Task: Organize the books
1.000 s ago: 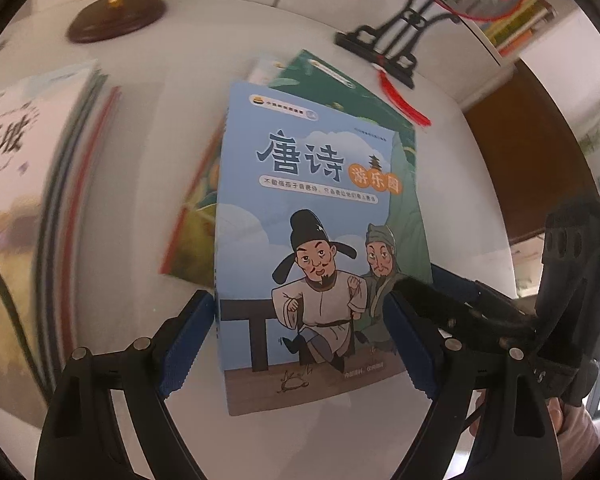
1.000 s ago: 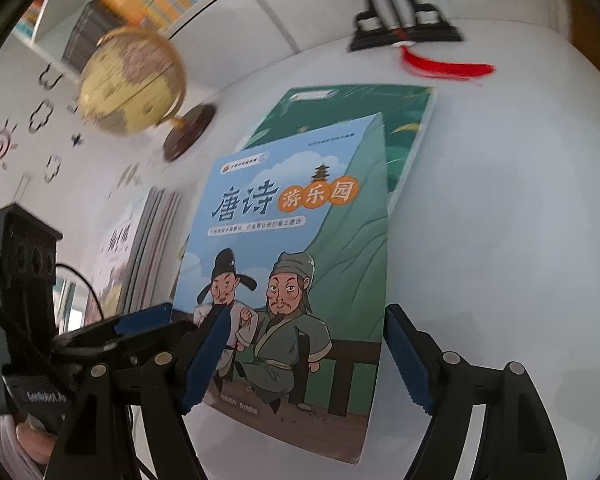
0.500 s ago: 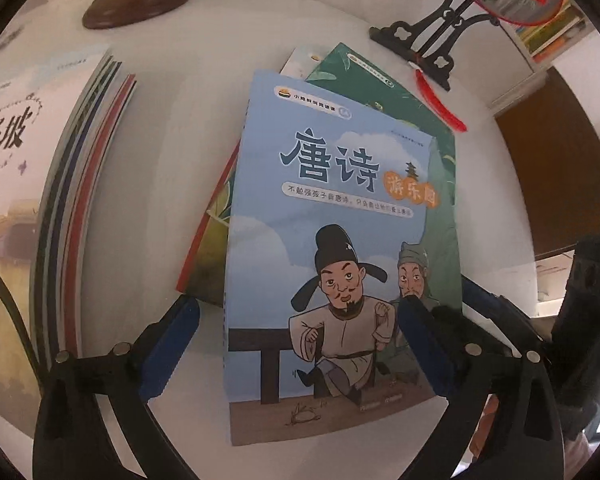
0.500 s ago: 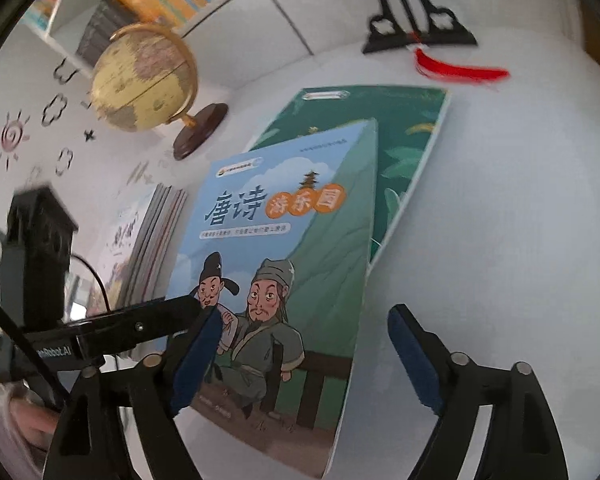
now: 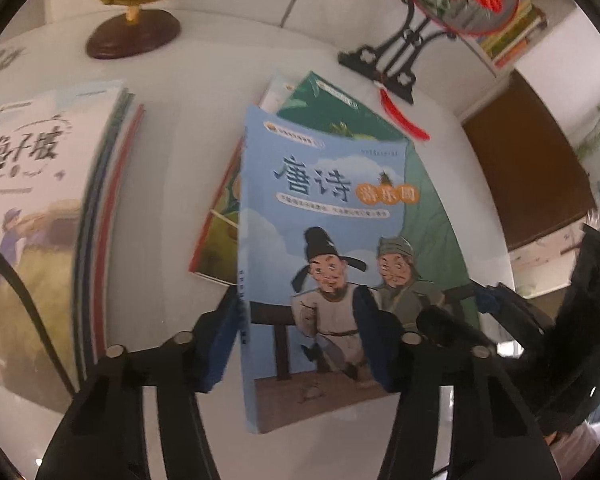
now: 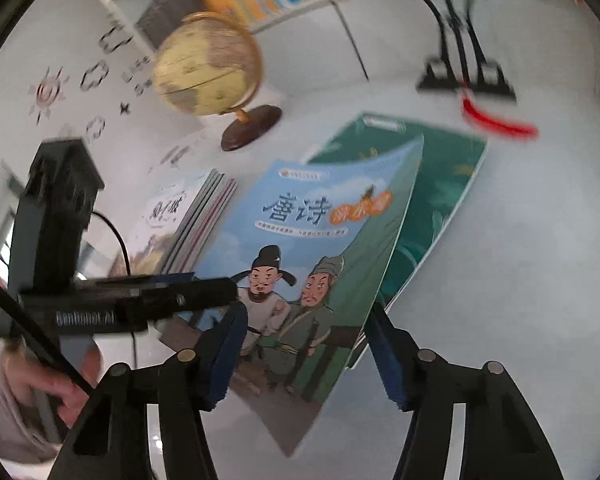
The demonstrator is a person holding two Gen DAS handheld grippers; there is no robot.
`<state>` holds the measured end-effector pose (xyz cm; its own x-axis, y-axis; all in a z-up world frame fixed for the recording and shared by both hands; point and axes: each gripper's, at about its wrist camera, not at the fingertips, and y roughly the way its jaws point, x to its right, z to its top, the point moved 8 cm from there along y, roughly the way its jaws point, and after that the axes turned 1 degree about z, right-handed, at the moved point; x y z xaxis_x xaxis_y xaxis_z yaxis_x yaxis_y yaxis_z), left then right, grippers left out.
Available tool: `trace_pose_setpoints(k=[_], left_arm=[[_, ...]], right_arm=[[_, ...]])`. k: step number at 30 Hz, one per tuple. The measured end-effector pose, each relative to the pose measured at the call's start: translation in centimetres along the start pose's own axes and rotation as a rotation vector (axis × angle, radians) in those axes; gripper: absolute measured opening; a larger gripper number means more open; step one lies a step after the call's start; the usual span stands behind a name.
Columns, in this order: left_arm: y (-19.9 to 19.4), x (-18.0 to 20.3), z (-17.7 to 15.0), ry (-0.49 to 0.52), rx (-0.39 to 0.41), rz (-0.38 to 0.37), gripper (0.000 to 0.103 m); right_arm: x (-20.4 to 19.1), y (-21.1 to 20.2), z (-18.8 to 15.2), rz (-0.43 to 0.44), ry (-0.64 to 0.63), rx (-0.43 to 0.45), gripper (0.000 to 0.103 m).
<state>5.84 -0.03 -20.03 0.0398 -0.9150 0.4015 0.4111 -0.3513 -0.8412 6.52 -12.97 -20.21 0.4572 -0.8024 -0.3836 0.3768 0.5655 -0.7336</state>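
Two tongs closing on one blue book

You are holding the blue book (image 5: 332, 248) between both pairs of tongs, and its near end is tilting up off the white tabletop (image 5: 188, 152). Its cover is showing a pale blue sky with clouds, large dark characters, an orange badge, and two cartoon men in old robes leaning on a dark railing. The right side of the cover is a green slope. The cover is bowing slightly along its far edge.

Your left tongs (image 5: 300, 344) are closing: one blue pad is sitting against the spine edge and the other is lying over the front cover, so the book is between the jaws. Your right tongs (image 6: 308, 348) are closing too, one pad over the cover and the other at the book's right edge; blur is keeping you from telling whether that pad is pressing.

Under the blue book, a green book (image 6: 444, 184) is lying flat, with a red-edged book (image 5: 216, 224) below it. A stack of books (image 5: 48, 208) is lying to the left, near a globe (image 6: 208, 64) and a fan stand (image 5: 384, 60).

Compared with a second ago, both tongs are narrower, the book is no longer resting flat on the pile, and both views are blurrier.
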Motion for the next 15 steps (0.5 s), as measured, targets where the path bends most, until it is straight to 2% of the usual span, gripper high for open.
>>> trace_pose_setpoints(k=[4, 6, 10, 15], left_arm=[[-0.5, 0.2, 0.0, -0.019, 0.024, -0.017, 0.048], [-0.3, 0.2, 0.0, -0.029, 0.015, -0.032, 0.048], [-0.5, 0.6, 0.1, -0.034, 0.013, -0.060, 0.048], [-1.6, 1.1, 0.3, -0.009, 0.039, -0.062, 0.048]], right_arm=[[-2.4, -0.8, -0.5, -0.160, -0.278, 0.003, 0.056], [-2.8, -1.1, -0.6, -0.189, -0.325, 0.008, 0.056], [-1.9, -1.6, -0.7, -0.216, -0.314, 0.012, 0.056], [-3.1, -2.1, -0.6, -0.339, -0.446, 0.032, 0.055]])
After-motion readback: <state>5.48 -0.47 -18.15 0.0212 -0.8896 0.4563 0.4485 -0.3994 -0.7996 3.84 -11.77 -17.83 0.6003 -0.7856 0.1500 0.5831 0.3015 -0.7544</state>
